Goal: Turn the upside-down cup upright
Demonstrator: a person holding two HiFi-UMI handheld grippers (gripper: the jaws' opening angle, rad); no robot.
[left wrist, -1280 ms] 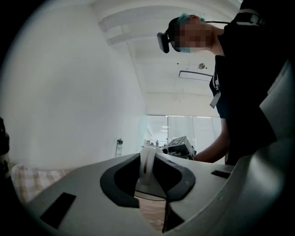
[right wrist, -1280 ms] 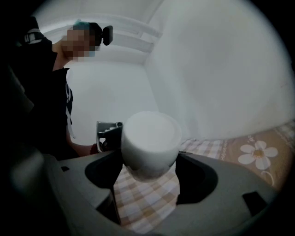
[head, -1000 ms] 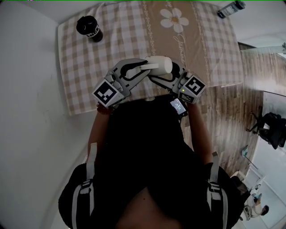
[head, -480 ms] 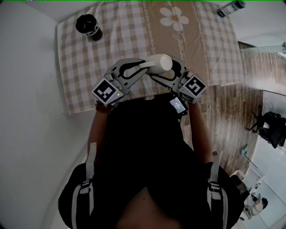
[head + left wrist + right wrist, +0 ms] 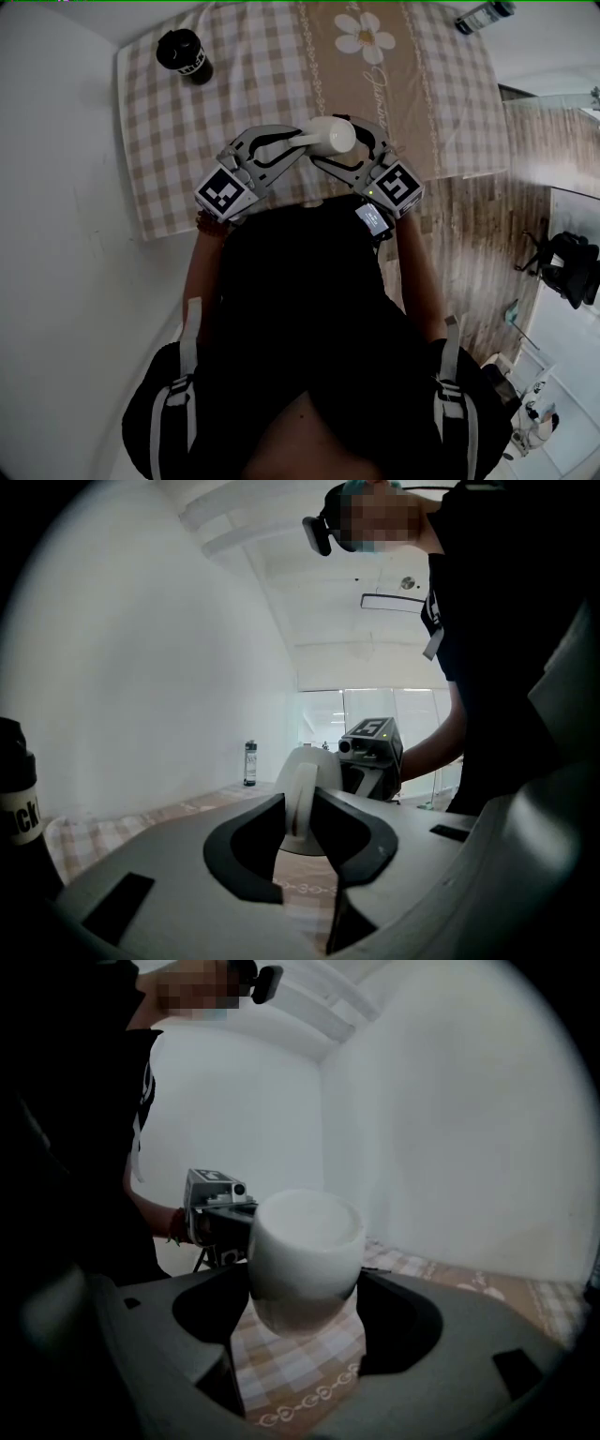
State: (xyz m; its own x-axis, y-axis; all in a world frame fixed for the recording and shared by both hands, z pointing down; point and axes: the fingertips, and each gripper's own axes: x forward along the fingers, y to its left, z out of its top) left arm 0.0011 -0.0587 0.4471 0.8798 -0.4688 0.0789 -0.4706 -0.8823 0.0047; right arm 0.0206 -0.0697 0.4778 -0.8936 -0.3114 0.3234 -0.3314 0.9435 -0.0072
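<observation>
Cup (image 5: pixel 330 137) shifted slightly left; left gripper (image 5: pixel 298 142) jaws clamp handle (image 5: pixel 300 799).

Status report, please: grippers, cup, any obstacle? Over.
Left gripper shut on handle of cup. Right gripper shut on cup body, cup held above table. Black bottle at far table corner, not near.

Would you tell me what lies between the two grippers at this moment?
The white cup, held above the tablecloth: the left gripper is clamped on its handle, the right gripper's jaws grip its body. The head view shows this.
</observation>
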